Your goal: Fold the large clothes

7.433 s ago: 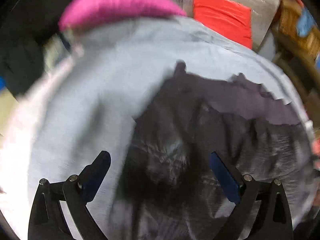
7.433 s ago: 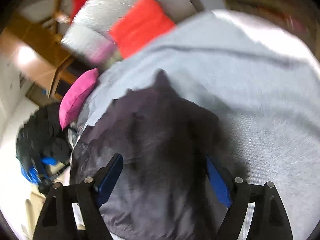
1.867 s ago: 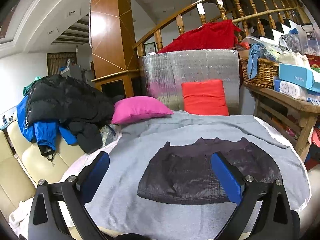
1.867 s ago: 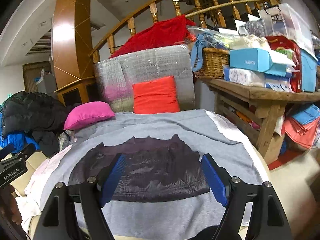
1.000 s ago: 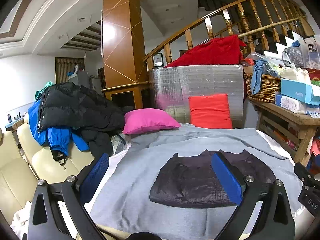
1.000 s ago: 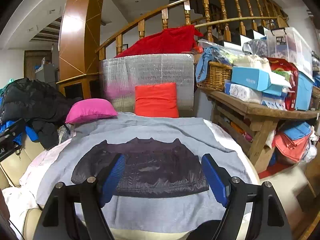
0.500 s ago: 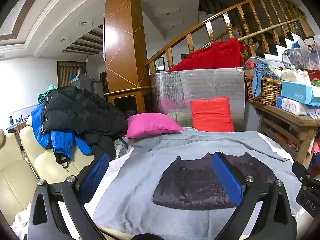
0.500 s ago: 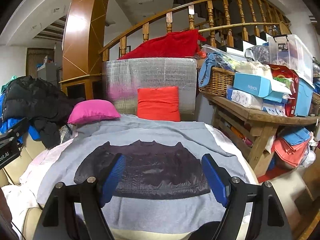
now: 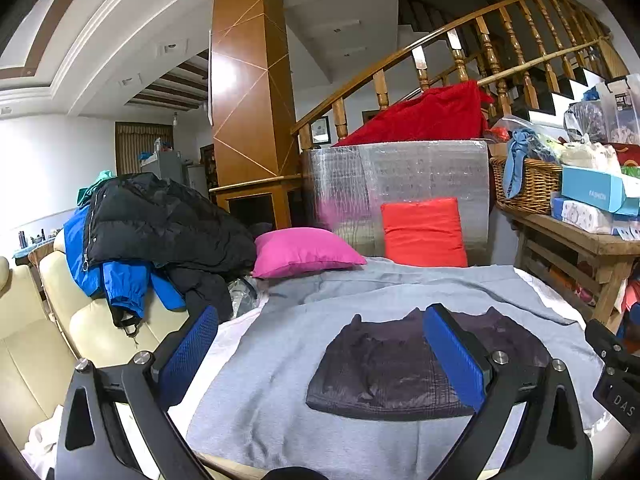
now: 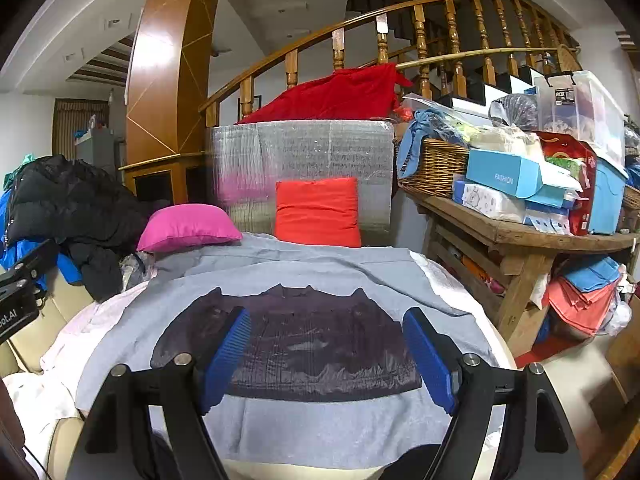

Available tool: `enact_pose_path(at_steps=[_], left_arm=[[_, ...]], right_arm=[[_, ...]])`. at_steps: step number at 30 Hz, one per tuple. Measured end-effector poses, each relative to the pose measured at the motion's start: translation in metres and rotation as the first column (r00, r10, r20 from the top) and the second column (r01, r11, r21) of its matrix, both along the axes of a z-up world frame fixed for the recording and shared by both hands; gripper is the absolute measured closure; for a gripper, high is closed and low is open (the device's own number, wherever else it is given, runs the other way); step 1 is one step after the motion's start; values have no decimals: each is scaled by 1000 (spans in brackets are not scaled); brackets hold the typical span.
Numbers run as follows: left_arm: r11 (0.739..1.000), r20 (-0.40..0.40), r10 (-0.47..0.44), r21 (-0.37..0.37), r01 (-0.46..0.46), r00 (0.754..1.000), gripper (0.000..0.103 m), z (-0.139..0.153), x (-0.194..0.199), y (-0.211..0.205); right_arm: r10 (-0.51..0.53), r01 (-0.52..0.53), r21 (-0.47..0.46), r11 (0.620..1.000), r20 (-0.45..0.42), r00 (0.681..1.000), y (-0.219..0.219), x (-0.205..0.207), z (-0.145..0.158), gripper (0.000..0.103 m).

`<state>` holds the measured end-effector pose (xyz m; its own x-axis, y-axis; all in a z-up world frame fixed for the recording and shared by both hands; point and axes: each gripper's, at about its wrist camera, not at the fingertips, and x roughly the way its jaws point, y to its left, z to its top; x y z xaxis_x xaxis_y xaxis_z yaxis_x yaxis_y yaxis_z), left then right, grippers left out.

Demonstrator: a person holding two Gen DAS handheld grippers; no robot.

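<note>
- One dark jacket (image 10: 296, 344), folded flat, lies mid grey blanket (image 10: 320, 432).
- My left gripper (image 9: 320, 344) and right gripper (image 10: 326, 344): both spread wide, holding nothing, above the blanket's near edge.
- Two cushions behind: one pink cushion (image 10: 186, 226), one red cushion (image 10: 318, 212).

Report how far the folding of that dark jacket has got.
Done: the dark jacket lies folded into a compact shape on the grey blanket. In hand: nothing; left gripper and right gripper are open, clear of it. Left: possibly the coat pile.
</note>
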<state>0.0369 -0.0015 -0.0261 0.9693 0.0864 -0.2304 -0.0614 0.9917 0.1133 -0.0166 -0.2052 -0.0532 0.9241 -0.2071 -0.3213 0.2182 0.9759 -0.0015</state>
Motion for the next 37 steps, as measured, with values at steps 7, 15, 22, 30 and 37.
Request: enact_pose_path(at_steps=[7, 15, 22, 30, 37], left_arm=[[1000, 2, -3, -1, 3, 1000, 1, 1, -2, -1], [1000, -3, -5, -3, 5, 1000, 1, 0, -3, -2], [1000, -25, -6, 2, 6, 1000, 1, -4, -1, -4], [1000, -27, -4, -2, 4, 1000, 1, -7, 2, -3], [1000, -47, -31, 0, 31, 998, 1, -19, 17, -7]], right_arm=[[2, -2, 0, 1000, 9, 1000, 4, -3, 2, 21], [7, -7, -5, 1000, -1, 1000, 8, -2, -1, 21], [7, -7, -9, 1000, -14, 1000, 10, 1, -6, 21], [15, -15, -17, 1000, -30, 999, 14, 6, -11, 21], [32, -32, -11, 999, -74, 997, 16, 22, -23, 21]])
